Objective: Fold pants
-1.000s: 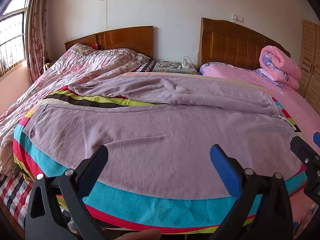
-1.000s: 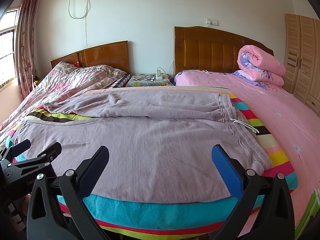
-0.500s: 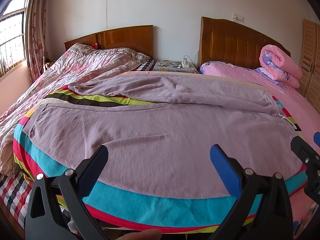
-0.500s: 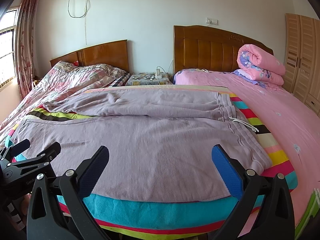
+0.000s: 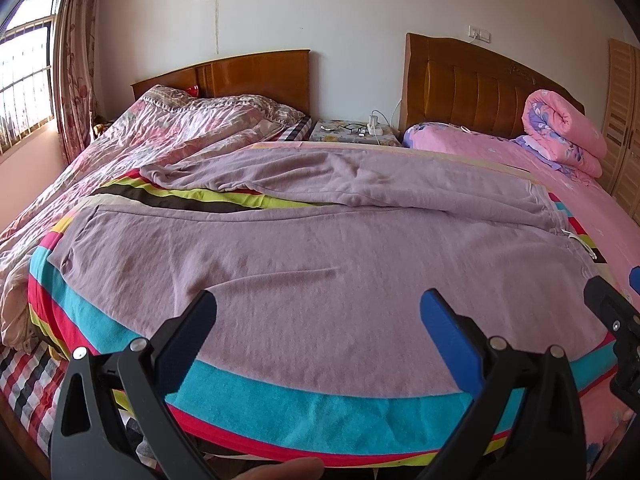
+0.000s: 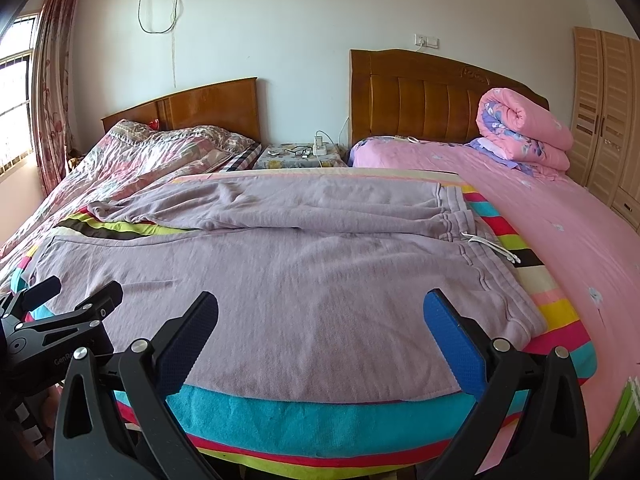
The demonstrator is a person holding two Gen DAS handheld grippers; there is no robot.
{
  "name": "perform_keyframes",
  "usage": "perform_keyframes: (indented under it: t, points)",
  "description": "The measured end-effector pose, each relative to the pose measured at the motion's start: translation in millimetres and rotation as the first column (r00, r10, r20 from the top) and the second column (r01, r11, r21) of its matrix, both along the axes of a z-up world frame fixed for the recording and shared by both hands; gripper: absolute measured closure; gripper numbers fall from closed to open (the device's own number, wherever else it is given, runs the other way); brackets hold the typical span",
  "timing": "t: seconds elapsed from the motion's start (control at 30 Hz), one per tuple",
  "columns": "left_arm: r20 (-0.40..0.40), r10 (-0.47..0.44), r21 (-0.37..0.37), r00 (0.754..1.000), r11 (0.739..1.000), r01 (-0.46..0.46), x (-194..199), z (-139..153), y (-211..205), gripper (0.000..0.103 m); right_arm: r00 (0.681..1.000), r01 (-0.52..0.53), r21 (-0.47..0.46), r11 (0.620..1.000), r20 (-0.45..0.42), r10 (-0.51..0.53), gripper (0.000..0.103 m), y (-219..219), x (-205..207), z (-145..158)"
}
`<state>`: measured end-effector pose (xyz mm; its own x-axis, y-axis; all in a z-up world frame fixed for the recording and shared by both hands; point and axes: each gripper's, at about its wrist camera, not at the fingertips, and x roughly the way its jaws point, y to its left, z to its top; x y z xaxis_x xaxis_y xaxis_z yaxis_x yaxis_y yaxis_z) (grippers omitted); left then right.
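The lilac pants [image 5: 320, 264] lie spread across a striped blanket [image 5: 304, 412] on the bed and fill the middle of both frames. In the left wrist view the nearer leg runs from the middle left of the frame to the right. The farther leg lies rumpled behind it, in the upper middle, with black and yellow-green stripes of the blanket showing between the two on the left. In the right wrist view the waistband [image 6: 472, 236] sits at the middle right, and its white drawstring [image 6: 492, 248] trails onto the stripes just beside it.

The left gripper [image 5: 318, 322] hovers low in its own frame over the near edge of the pants. Its blue-padded fingers [image 5: 448, 340] are spread wide apart with nothing between them. The right gripper [image 6: 320, 322] hangs in the same way at the bottom of its frame, fingers [image 6: 452, 338] wide apart and holding nothing. Each gripper shows at the edge of the other's view: the right one at the far right of the left wrist frame, the left one at the lower left of the right wrist frame.

Behind, a nightstand [image 6: 298, 156] stands between two wooden headboards [image 6: 420, 96]. A rolled pink quilt [image 6: 524, 136] rests at the upper right on the pink sheet [image 6: 580, 240].
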<state>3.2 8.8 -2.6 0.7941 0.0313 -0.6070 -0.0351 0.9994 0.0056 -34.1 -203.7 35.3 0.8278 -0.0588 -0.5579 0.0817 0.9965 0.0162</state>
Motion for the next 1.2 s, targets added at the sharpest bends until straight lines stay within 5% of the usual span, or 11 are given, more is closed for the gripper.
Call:
perform_keyframes:
  t: [1.0, 1.2]
  points:
    - [-0.005, -0.006, 0.014, 1.000, 1.000, 0.006, 1.2, -0.4, 1.0, 0.001, 1.000, -0.006, 0.008, 1.000, -0.011, 0.006, 0.004, 0.5, 1.8, -1.2]
    - [-0.060, -0.065, 0.061, 0.996, 0.996, 0.068, 22.1, -5.4, 2.2, 0.001, 0.987, -0.150, 0.030, 0.988, -0.046, 0.151, 0.004, -11.7, 35.5, -8.7]
